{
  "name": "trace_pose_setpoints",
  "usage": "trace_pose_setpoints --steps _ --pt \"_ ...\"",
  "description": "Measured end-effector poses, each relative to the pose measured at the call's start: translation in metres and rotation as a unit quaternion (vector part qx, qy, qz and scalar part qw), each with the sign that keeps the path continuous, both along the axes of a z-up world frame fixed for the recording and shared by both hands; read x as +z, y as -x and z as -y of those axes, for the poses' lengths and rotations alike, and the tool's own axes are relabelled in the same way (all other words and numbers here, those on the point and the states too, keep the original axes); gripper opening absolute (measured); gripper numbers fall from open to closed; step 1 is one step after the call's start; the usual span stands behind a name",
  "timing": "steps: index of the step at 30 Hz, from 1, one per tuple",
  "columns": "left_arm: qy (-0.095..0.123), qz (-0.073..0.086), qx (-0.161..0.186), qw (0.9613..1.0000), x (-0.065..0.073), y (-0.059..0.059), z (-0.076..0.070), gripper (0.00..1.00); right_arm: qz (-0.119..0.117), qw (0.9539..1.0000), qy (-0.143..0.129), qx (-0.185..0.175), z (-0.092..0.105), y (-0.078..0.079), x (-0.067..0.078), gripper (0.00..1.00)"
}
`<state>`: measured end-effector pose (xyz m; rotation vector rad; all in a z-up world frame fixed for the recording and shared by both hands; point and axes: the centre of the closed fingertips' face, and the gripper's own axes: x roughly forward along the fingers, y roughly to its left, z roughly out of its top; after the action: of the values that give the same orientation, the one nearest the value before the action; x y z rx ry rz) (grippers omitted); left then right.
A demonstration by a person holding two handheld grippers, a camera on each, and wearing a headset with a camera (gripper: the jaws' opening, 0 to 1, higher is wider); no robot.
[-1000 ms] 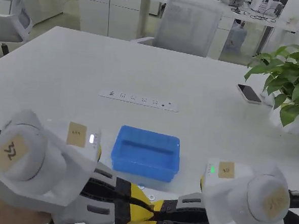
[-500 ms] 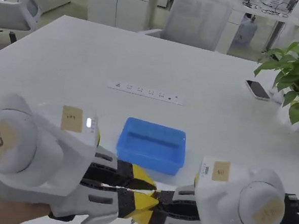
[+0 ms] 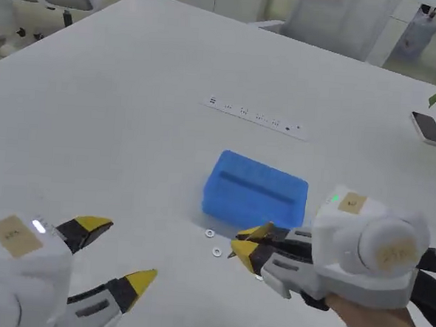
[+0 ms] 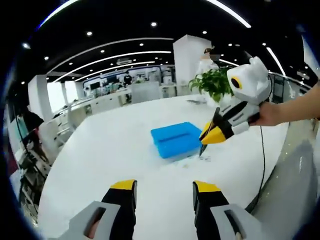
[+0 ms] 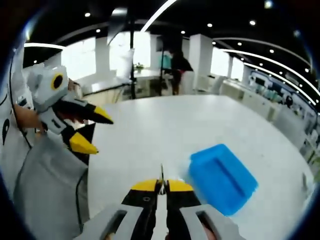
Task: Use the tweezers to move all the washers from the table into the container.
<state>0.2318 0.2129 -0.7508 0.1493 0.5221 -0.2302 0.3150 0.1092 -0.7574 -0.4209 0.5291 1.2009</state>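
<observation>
The blue container (image 3: 255, 190) stands open on the white table (image 3: 133, 92). Two small washers (image 3: 210, 233) (image 3: 216, 251) lie just in front of it. My right gripper (image 3: 244, 244) hovers low beside them, shut on thin metal tweezers (image 5: 161, 174) that stick out forward between its jaws. In the right gripper view the container (image 5: 222, 177) lies to the right of the right gripper (image 5: 161, 186). My left gripper (image 3: 118, 252) is at the lower left, open and holding nothing. In the left gripper view, beyond the left gripper (image 4: 165, 187), are the container (image 4: 176, 140) and the right gripper (image 4: 215, 131).
A white power strip (image 3: 256, 116) lies behind the container. A phone (image 3: 429, 127) rests at the far right edge, near a potted plant (image 4: 212, 82). Office chairs stand past the table's far side.
The two grippers were pressed together low in the view. The left one has drawn away to the left and now stands open. The head camera has tipped downward.
</observation>
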Motion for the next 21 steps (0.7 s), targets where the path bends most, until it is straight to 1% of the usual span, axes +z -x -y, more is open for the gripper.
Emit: trace_pose_setpoints --steps 1,2,3,4,7,8,9,11,12,14,17,21 --pt "0.011 -0.003 0.005 0.9999 -0.003 0.001 0.0 0.49 -0.002 1.0 0.0 -0.002 -0.002 -0.004 -0.002 0.02" --pt "0.016 -0.008 0.014 0.9998 -0.007 0.001 -0.001 0.52 -0.004 1.0 0.001 -0.003 -0.004 -0.009 -0.005 0.02" --pt "0.01 -0.005 0.014 0.9998 -0.008 0.0 -0.002 0.56 -0.004 1.0 0.002 -0.003 -0.006 -0.012 -0.007 0.02" --pt "0.004 0.0 0.013 0.9999 -0.008 -0.002 -0.001 0.58 -0.008 1.0 0.004 -0.002 -0.008 -0.016 -0.011 0.02" --pt "-0.016 0.003 0.017 0.9997 -0.009 -0.004 -0.002 0.53 -0.011 0.9999 0.011 0.001 -0.013 -0.023 -0.018 0.02" --pt "-0.024 0.001 0.009 0.9997 -0.012 -0.004 -0.001 0.53 -0.012 0.9998 0.017 0.003 -0.014 -0.027 -0.023 0.02" --pt "-0.027 -0.005 0.009 0.9996 -0.015 -0.003 -0.001 0.54 -0.01 0.9997 0.021 0.004 -0.015 -0.029 -0.026 0.02" --pt "-0.033 -0.008 0.004 0.9994 -0.018 -0.002 -0.001 0.55 -0.01 0.9995 0.028 0.007 -0.018 -0.035 -0.032 0.02" --pt "-0.032 -0.009 0.002 0.9994 -0.018 -0.001 -0.001 0.54 -0.012 0.9995 0.03 0.007 -0.018 -0.04 -0.036 0.03" --pt "-0.029 -0.01 0.001 0.9995 -0.018 -0.001 -0.001 0.54 -0.02 0.9993 0.031 0.007 -0.02 -0.043 -0.04 0.03" --pt "-0.027 -0.014 0.004 0.9995 -0.019 -0.001 -0.003 0.53 -0.021 0.999 0.038 0.013 -0.022 -0.045 -0.047 0.03" --pt "-0.022 -0.014 0.006 0.9997 -0.02 -0.001 -0.004 0.55 -0.024 0.999 0.037 0.013 -0.026 -0.046 -0.05 0.03"
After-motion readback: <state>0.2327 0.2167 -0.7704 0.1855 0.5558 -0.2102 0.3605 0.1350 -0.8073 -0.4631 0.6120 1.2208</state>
